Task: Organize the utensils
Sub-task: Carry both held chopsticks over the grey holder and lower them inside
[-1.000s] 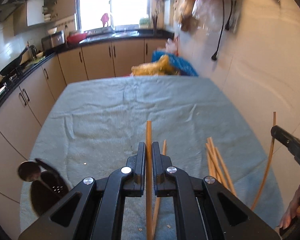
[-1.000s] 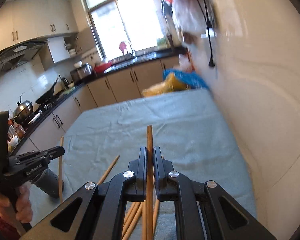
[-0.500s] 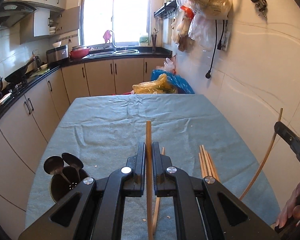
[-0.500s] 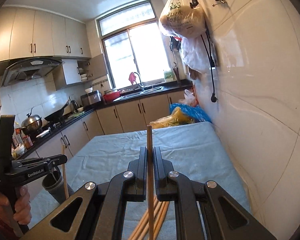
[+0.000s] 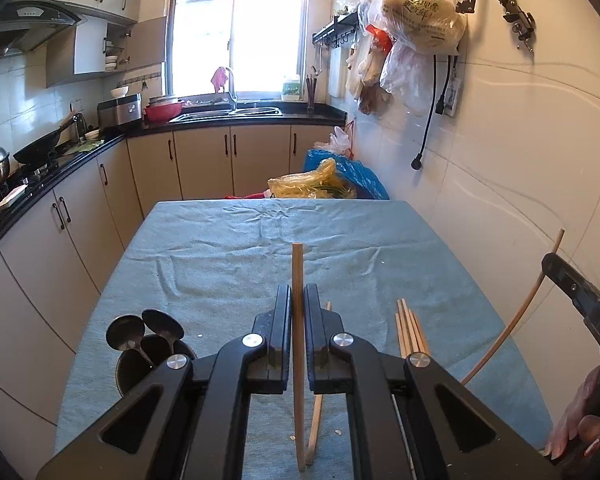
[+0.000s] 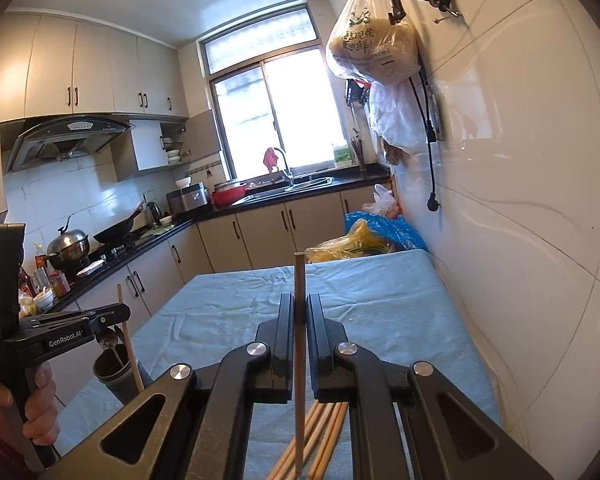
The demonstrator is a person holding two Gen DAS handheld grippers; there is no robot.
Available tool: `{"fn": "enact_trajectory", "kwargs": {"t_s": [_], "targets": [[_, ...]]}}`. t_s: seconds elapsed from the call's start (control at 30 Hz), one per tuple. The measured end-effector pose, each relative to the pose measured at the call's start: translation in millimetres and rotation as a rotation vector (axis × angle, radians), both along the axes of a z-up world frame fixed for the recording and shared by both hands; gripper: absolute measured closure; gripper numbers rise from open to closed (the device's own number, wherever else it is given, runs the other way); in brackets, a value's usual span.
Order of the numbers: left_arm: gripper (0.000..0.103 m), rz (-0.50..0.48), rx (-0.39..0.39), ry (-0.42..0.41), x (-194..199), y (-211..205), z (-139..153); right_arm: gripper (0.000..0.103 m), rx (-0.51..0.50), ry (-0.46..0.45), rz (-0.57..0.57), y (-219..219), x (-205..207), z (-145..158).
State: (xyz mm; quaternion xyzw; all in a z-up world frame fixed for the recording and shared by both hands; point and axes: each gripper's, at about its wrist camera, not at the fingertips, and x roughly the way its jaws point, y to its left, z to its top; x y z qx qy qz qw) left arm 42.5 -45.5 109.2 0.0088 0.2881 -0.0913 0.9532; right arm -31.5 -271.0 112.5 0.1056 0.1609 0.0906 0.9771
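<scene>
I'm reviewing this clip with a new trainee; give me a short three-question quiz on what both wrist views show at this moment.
1. True or false: each gripper is shut on a single chopstick.
2. Which utensils already stand in the dark holder? A) forks B) spoons C) knives
3. Fill in: the loose chopsticks lie on the blue ____.

Key:
1. True. The left gripper clamps one chopstick, and the right gripper clamps another chopstick.
2. B. Two spoons stand in it, bowls up.
3. Tablecloth; the bundle lies right of the left gripper, apart from the holder.
</scene>
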Motion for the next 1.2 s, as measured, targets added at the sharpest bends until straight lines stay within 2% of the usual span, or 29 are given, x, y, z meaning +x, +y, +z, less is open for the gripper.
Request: {"fn": "enact_trajectory", "kwargs": {"t_s": [0.23,0.5,1.03,1.2], "targets": [[0.097,0.004,-0.007,-0.007,-2,3,6,0.096,0.005,-0.002,0.022,5,3,5],[0.097,0.014,-0.030,-0.041,-10,20,30,0.096,0.048,-0.016,0.099,21,15,21],[0.097,0.067,-0.082,-0.195,-31,81,127,0.096,0.097,-0.085,0.247,97,57,72],[0.097,0.109,-0.081,-0.229,-39,104,140,0.096,0.119,-0.103,0.298,127,67,84]]}}
